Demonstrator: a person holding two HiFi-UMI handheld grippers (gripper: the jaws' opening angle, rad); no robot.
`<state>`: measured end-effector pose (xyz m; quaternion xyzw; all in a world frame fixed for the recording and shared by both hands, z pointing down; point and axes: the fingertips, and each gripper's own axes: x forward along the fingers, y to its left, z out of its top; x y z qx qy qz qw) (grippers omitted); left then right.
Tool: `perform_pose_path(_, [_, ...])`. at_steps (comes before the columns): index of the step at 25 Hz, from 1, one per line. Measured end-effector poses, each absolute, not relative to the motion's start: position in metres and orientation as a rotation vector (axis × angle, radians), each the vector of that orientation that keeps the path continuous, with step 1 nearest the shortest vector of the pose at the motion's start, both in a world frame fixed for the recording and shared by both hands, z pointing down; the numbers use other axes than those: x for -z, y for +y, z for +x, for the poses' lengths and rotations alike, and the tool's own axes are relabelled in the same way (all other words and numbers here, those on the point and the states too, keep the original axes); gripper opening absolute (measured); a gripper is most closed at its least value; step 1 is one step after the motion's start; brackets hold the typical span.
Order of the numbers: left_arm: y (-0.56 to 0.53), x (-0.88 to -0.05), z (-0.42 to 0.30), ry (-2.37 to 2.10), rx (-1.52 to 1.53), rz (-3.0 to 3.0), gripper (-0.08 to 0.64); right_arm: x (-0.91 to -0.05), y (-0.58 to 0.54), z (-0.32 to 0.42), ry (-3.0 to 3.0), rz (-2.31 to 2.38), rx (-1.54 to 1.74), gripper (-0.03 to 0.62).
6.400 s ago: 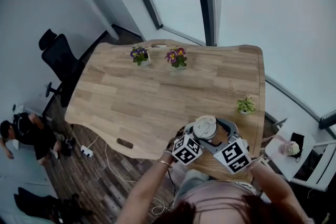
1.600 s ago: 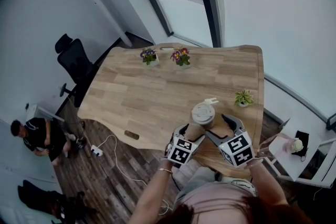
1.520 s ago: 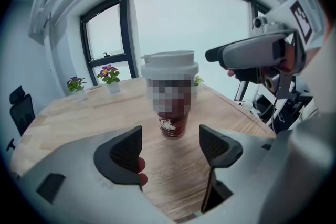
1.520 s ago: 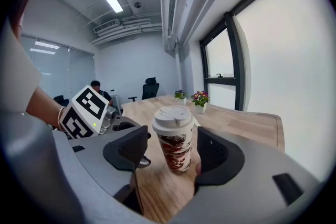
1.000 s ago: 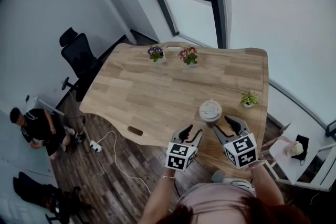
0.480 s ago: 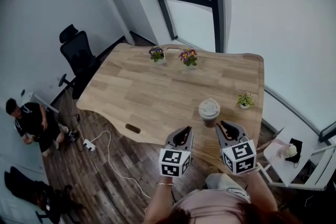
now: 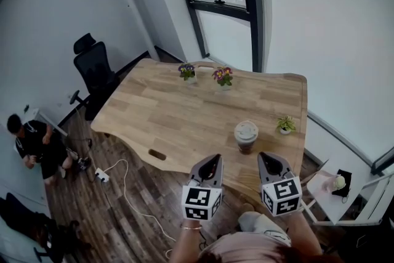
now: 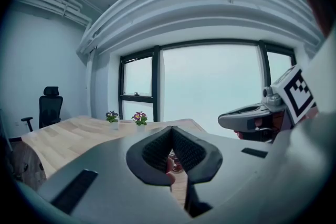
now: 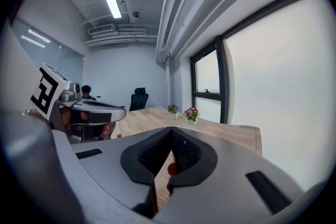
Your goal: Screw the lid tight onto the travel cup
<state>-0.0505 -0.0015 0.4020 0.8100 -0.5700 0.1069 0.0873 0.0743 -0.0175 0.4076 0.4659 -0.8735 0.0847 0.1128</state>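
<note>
Lid sitting on travel cup, standing free on table; left gripper, right gripper hovering apart from it, jaws just closing together empty, tightening seemingly finishing

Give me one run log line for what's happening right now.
left gripper: jaws just closed, shut, empty | right gripper: jaws just closed, shut, empty | travel cup: upright on table, lid on, clear of both grippers
</note>
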Motion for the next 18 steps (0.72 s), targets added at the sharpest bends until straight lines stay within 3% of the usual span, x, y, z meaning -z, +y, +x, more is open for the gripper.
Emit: perform_pose_path(18, [0.082,-0.35,-0.046,-1.795,-0.176,2.448,0.002,-0.356,0.055,0.091,-2.682,1.41,-0.224,0.0])
